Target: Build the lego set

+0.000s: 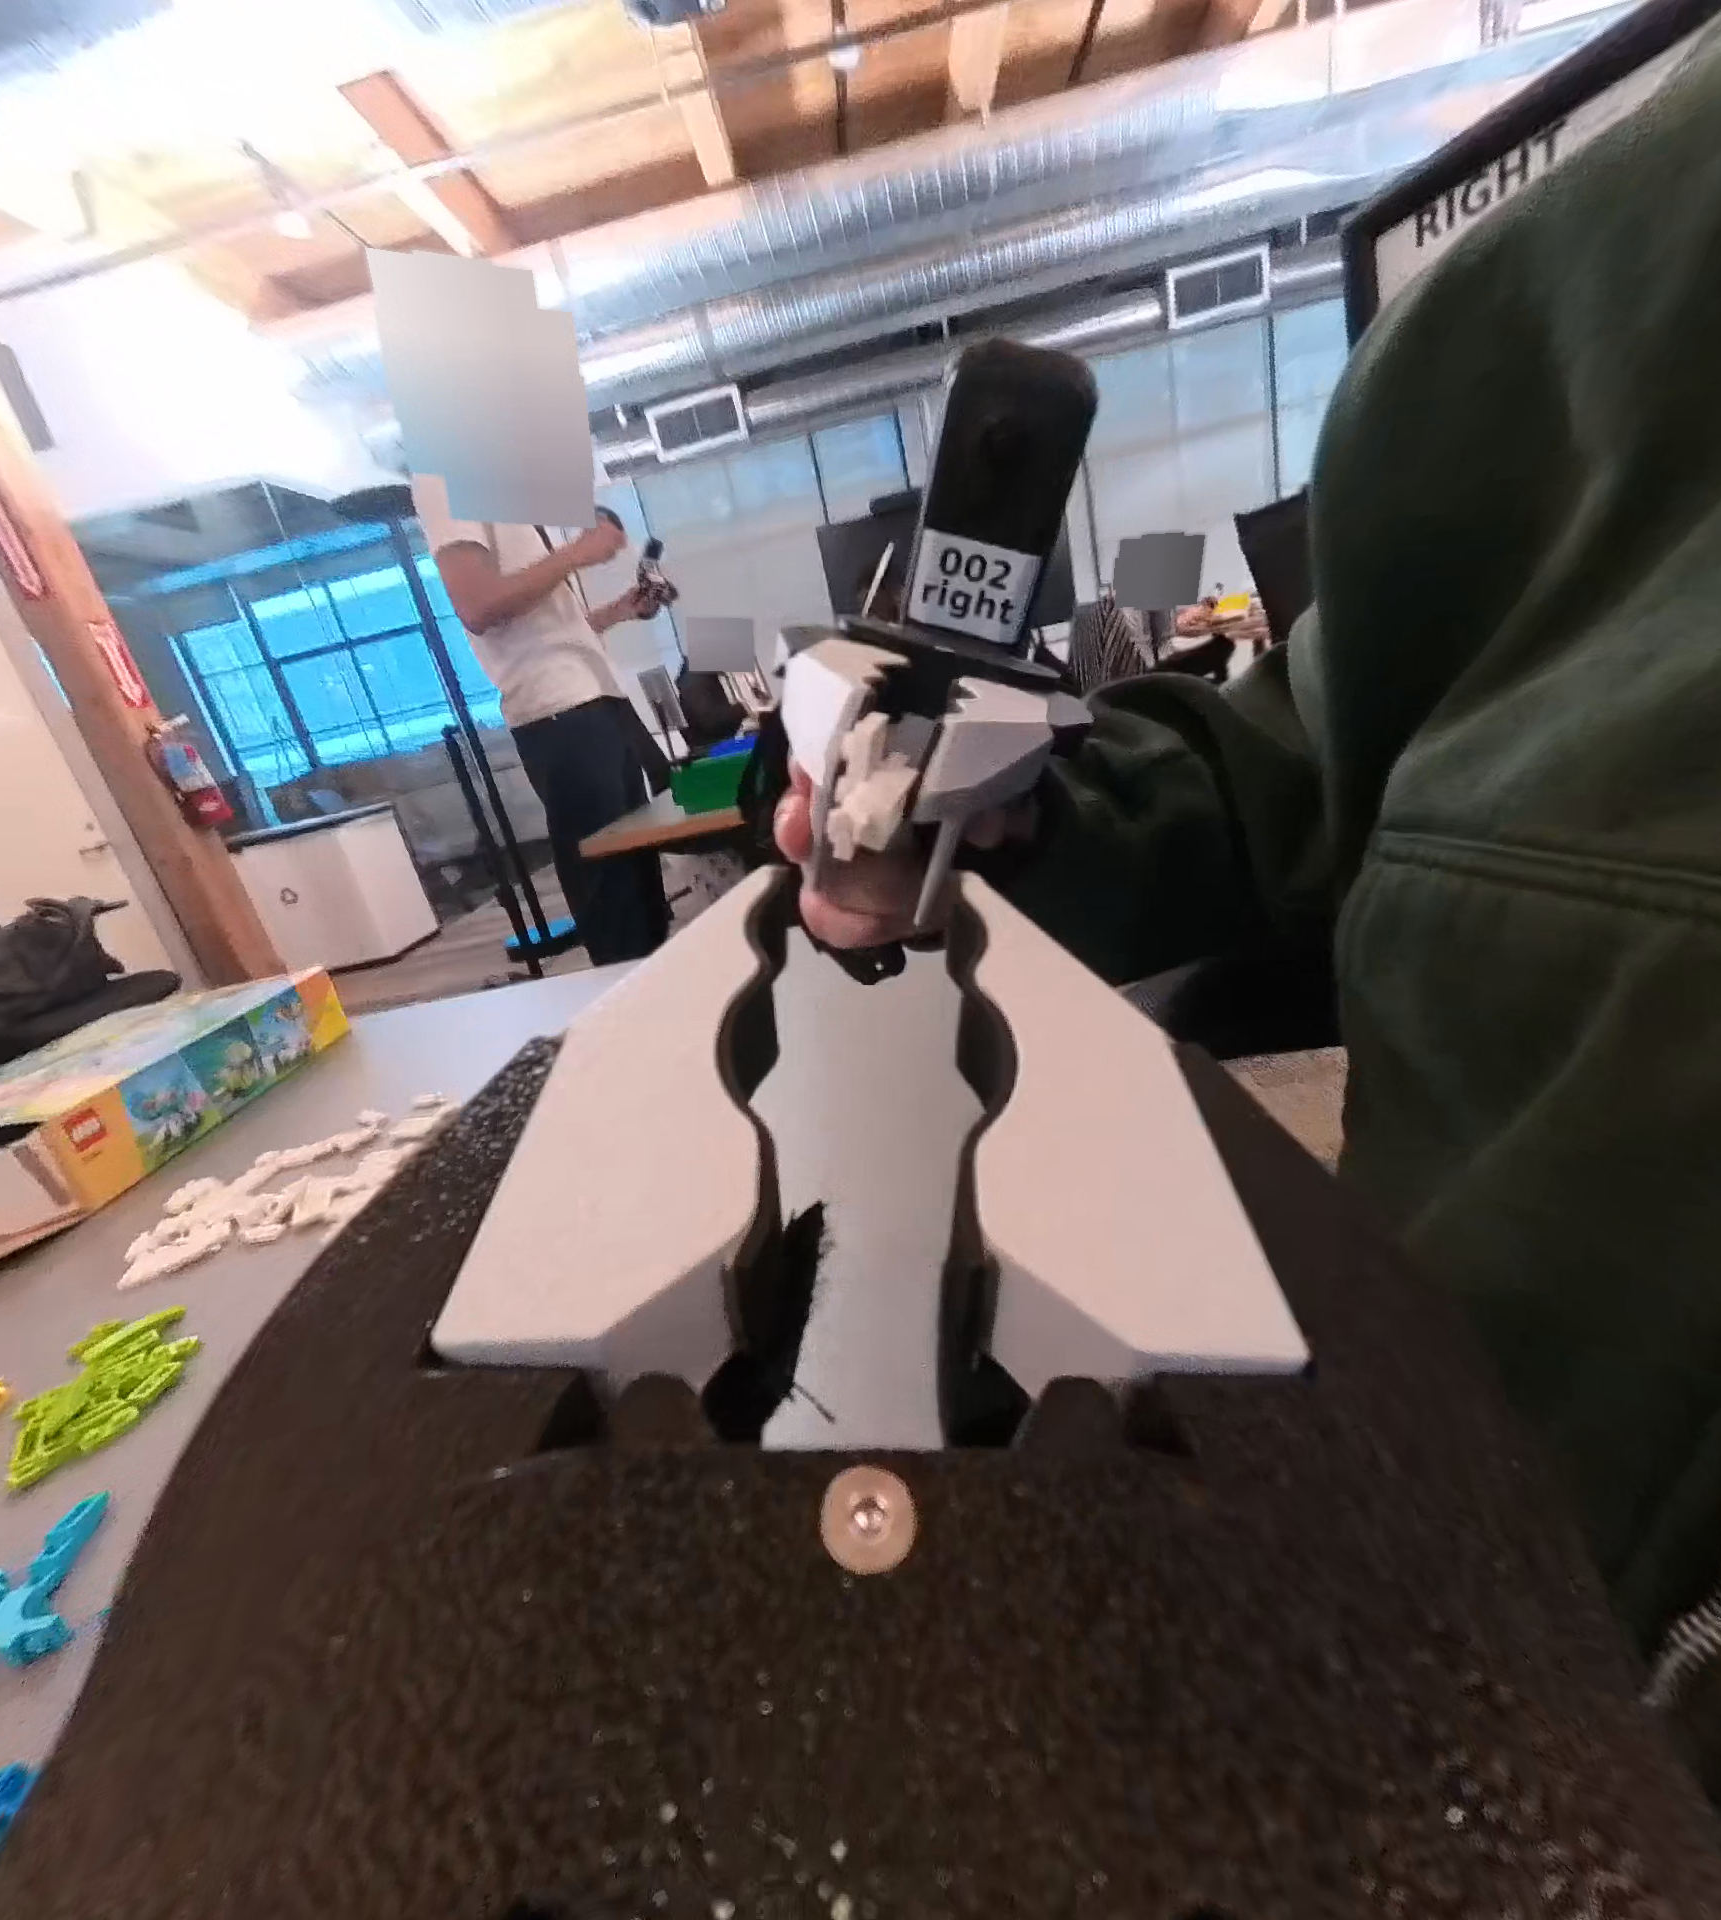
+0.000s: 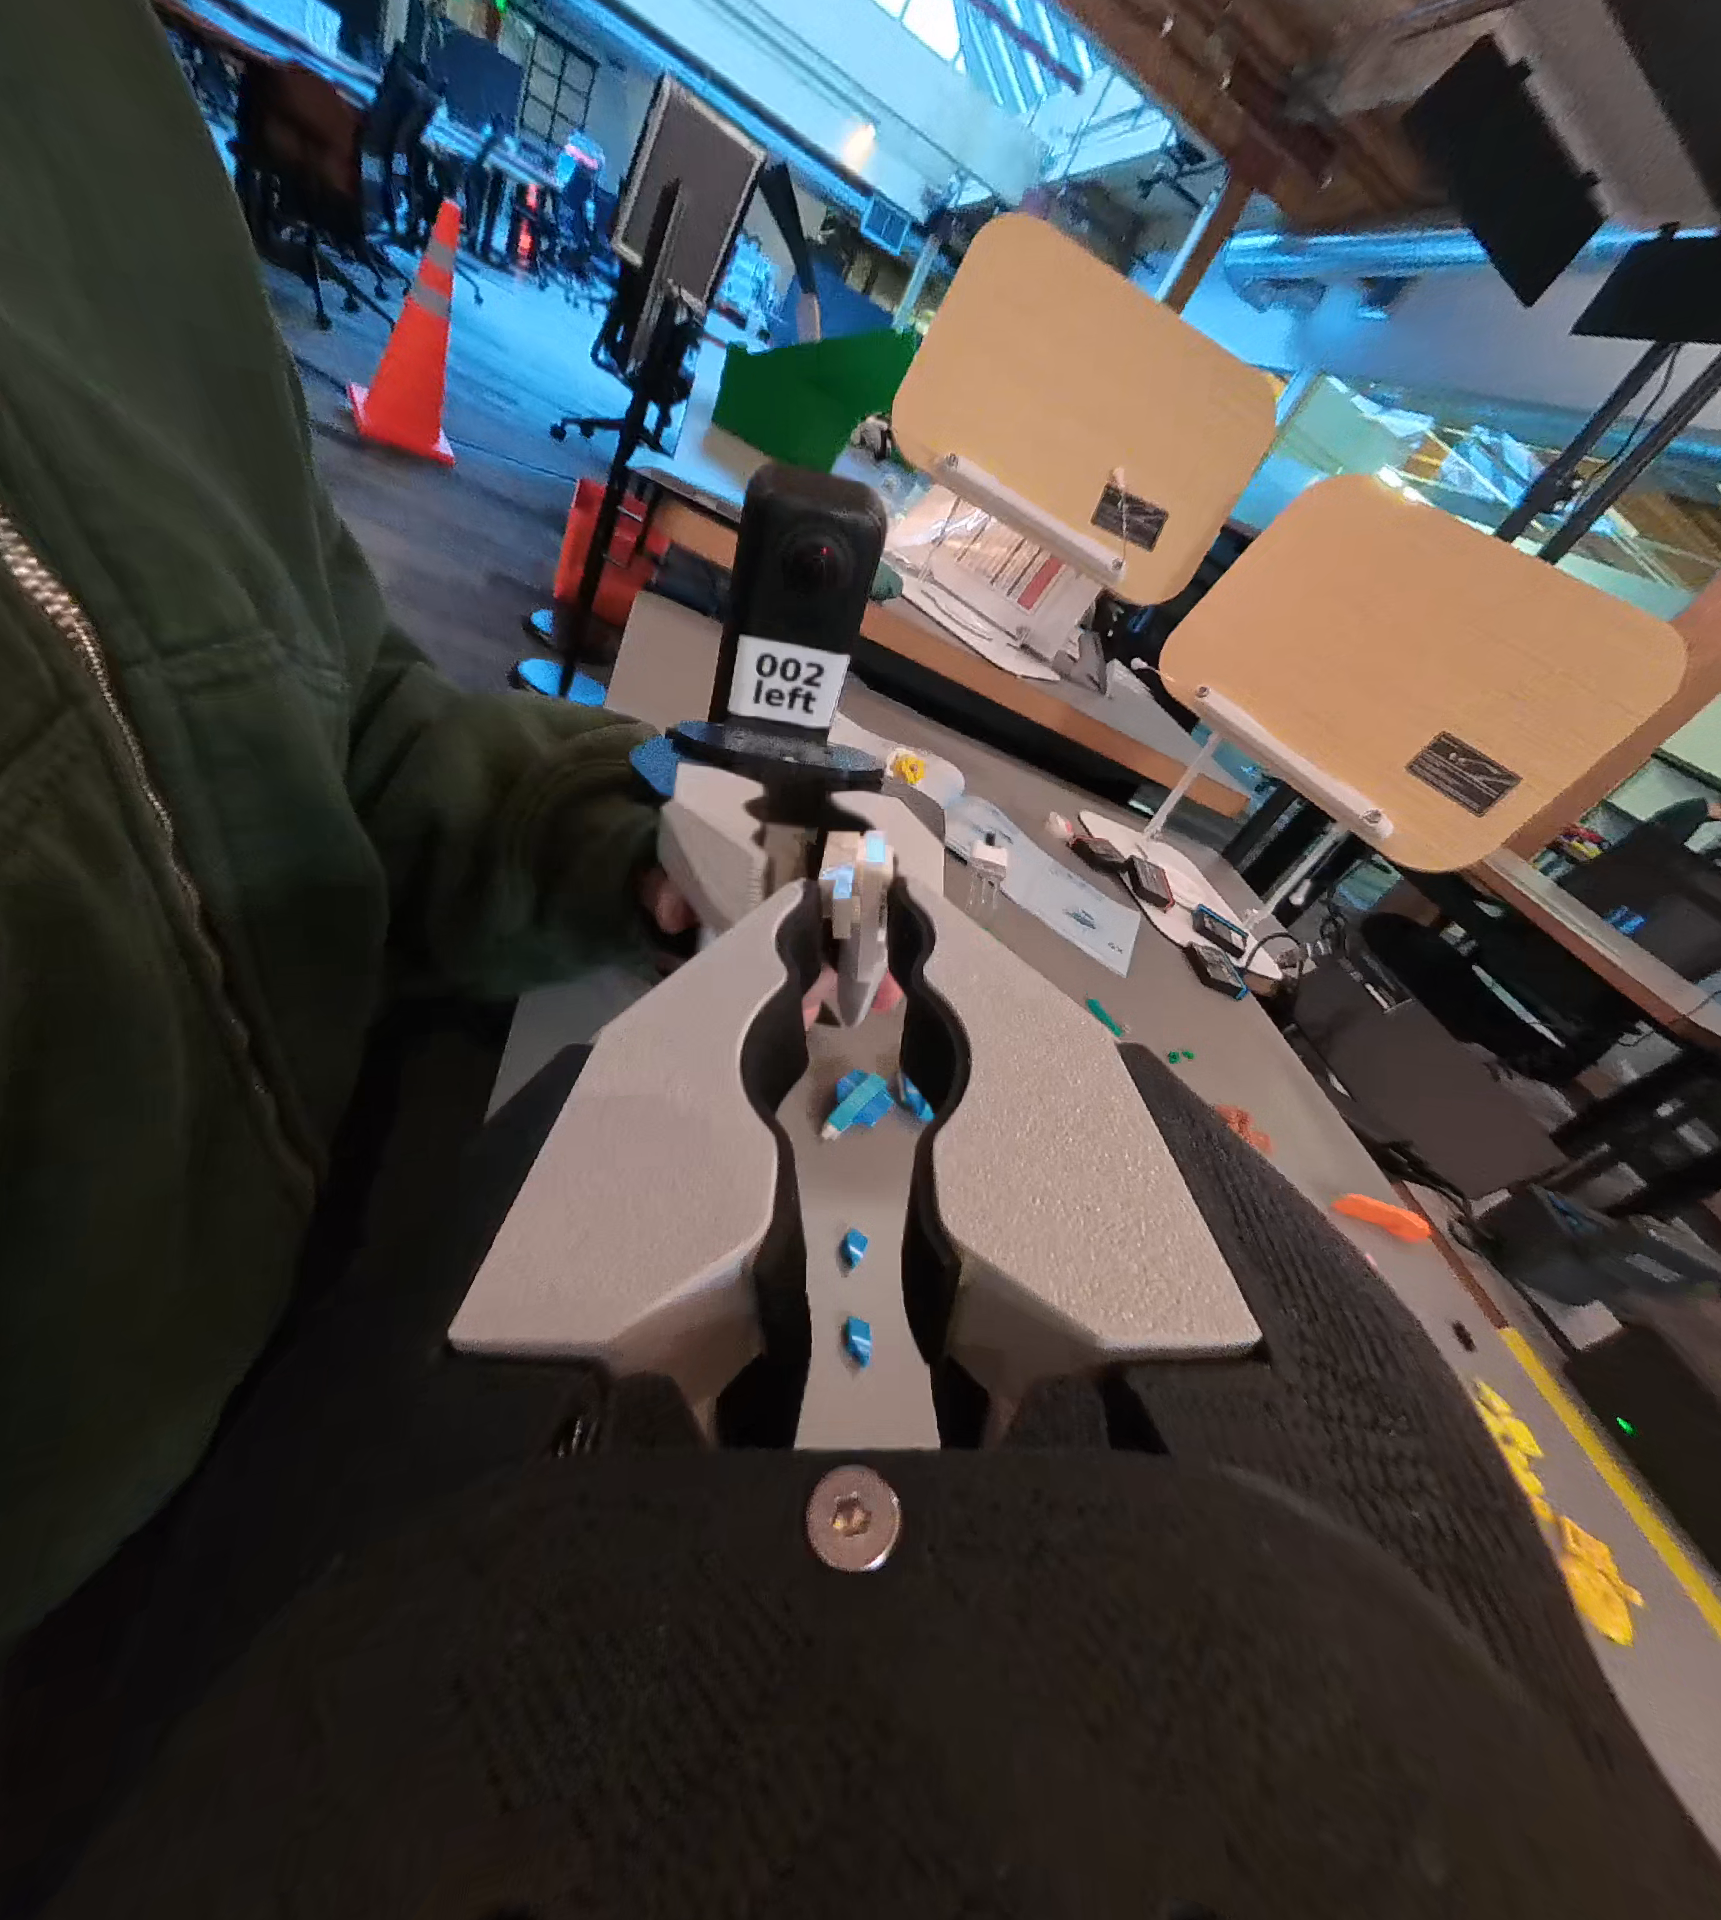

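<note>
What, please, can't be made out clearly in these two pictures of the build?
1. Left wrist view: the white pile runs behind the left gripper; the blue pieces are cut by the edge.
2. Right wrist view: the right gripper hides most of its white piece; yellow pieces are blurred.

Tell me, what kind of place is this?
Probably an open-plan office or workshop: exposed silver ducting overhead, office chairs and a monitor on a stand beyond the grey table strewn with bricks.
</note>
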Demonstrator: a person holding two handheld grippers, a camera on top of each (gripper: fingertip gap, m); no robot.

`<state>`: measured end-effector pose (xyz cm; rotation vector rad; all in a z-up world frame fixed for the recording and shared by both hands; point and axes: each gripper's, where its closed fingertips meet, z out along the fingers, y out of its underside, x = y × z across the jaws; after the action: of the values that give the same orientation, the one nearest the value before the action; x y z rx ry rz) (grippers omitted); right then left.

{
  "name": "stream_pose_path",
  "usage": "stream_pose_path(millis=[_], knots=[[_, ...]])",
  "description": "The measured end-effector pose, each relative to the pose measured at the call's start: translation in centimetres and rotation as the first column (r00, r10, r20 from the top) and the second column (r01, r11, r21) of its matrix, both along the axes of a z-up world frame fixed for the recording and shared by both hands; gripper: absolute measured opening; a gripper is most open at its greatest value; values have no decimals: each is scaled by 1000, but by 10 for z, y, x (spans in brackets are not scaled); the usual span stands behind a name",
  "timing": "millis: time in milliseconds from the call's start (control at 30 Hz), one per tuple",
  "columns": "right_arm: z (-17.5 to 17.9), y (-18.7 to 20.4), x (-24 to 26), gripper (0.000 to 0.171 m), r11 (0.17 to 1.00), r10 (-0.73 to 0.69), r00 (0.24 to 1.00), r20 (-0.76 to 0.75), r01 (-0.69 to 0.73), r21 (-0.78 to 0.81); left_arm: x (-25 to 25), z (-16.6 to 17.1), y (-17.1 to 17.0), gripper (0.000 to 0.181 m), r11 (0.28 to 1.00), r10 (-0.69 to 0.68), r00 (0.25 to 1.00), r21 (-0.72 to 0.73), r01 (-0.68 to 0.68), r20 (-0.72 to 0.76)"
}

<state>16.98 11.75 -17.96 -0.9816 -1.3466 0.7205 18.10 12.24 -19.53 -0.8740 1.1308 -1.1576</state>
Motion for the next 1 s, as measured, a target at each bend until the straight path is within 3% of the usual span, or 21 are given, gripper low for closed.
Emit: stream_pose_path(millis=[100, 200, 467, 1000], knots=[[-2, 0, 0, 11, 1000, 16, 1000, -6, -16, -16, 0, 7, -3, 26, 1000, -22, 999, -14, 23, 34], [-4, 0, 1, 11, 999, 30, 1000, 0, -30, -33, -1, 11, -6, 14, 1000, -31, 998, 3, 31, 58], [0, 0, 6, 11, 1000, 18, 1000, -8, -18, -16, 2, 18, -6, 16, 993, 56, 996, 97, -63, 73], [-9, -6, 4, 11, 998, 47, 999, 27, -46, -32, 4, 16, -9, 2, 989, 34, 998, 148, -26, -52]])
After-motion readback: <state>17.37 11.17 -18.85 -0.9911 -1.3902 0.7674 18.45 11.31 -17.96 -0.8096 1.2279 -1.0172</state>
